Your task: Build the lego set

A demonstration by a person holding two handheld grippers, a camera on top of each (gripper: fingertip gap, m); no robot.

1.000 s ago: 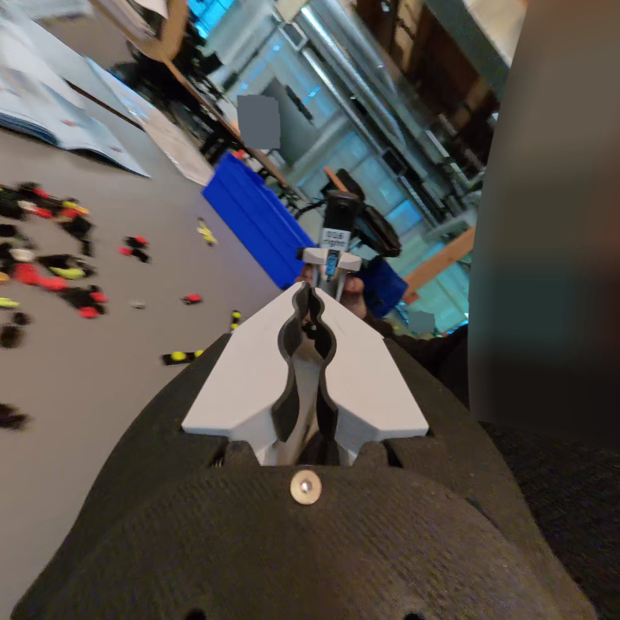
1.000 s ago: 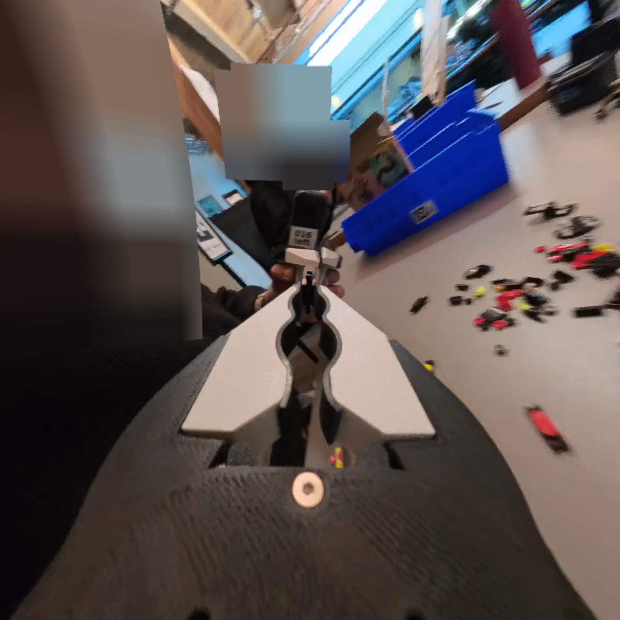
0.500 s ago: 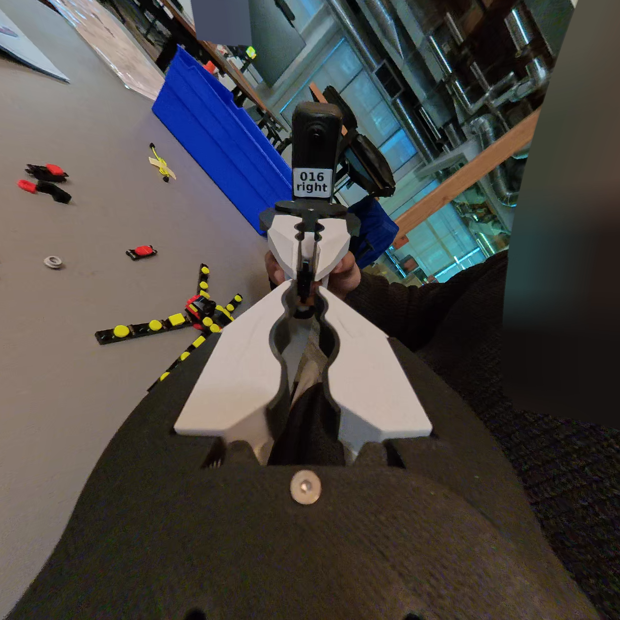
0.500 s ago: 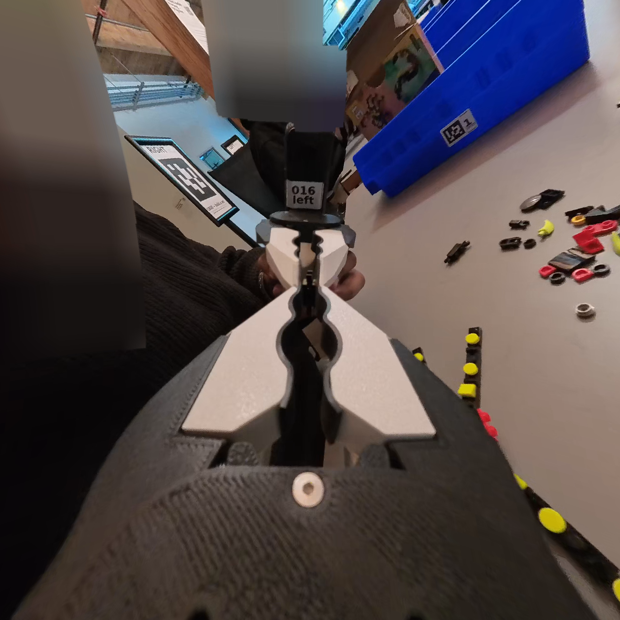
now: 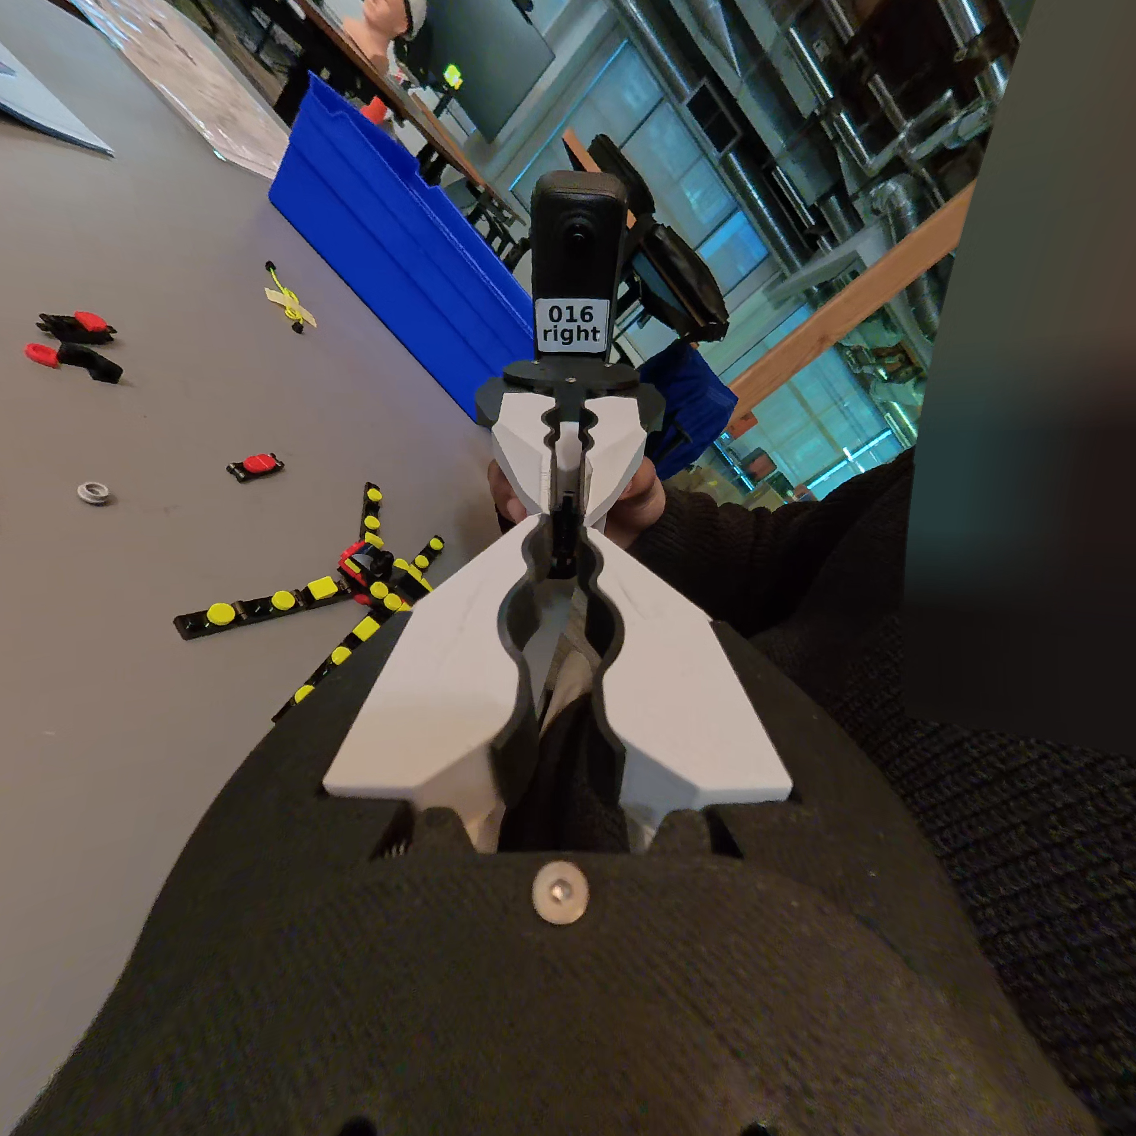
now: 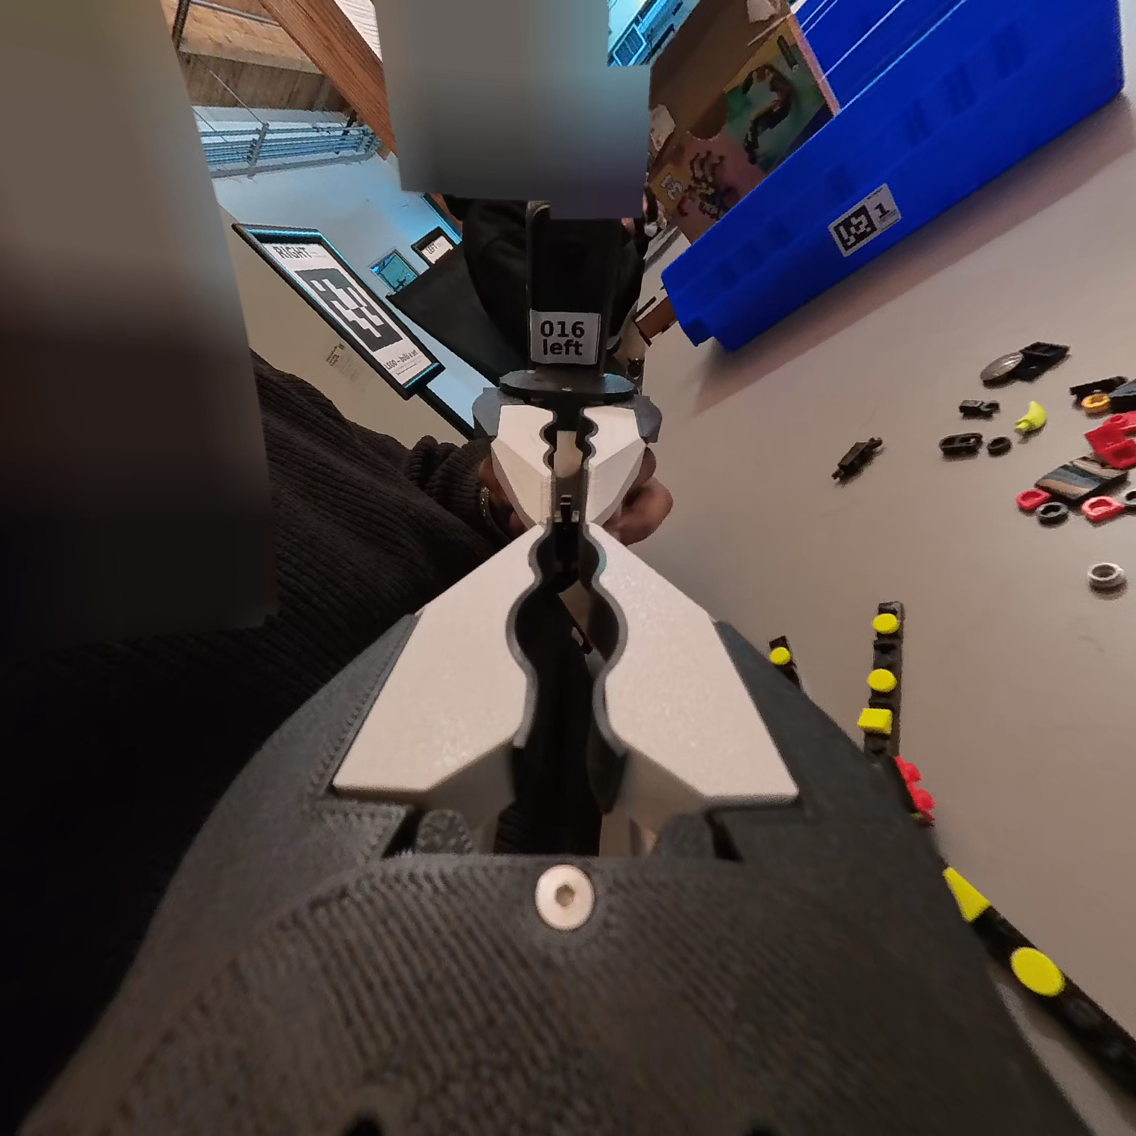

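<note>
My left gripper (image 5: 562, 530) and right gripper (image 6: 564, 533) point at each other, tip to tip, held above the grey table (image 5: 184, 430). Each has its jaws closed on a small black lego piece (image 5: 562, 544) (image 6: 563, 544); the pieces meet between the tips, and a thin black part slants back between the right fingers. The right gripper (image 5: 568, 485) faces me in the left wrist view, the left gripper (image 6: 564, 485) in the right wrist view. A black lego assembly with yellow studs and a red centre (image 5: 362, 578) lies on the table beside them, and shows in the right wrist view too (image 6: 885, 676).
A blue bin (image 5: 393, 233) (image 6: 922, 153) stands at the table's far side, with a cardboard box (image 6: 750, 104) behind it. Loose red, black and yellow pieces (image 5: 74, 344) (image 6: 1094, 455), a red-and-black piece (image 5: 255, 465) and a grey ring (image 5: 93, 492) (image 6: 1106, 576) lie scattered. A sleeved arm holds each gripper. Both grippers' tips are close together, under 4 cm apart.
Both grippers have swung and come closer together since one second ago, from apart to tip to tip. Over the last half second they have hardly moved.
</note>
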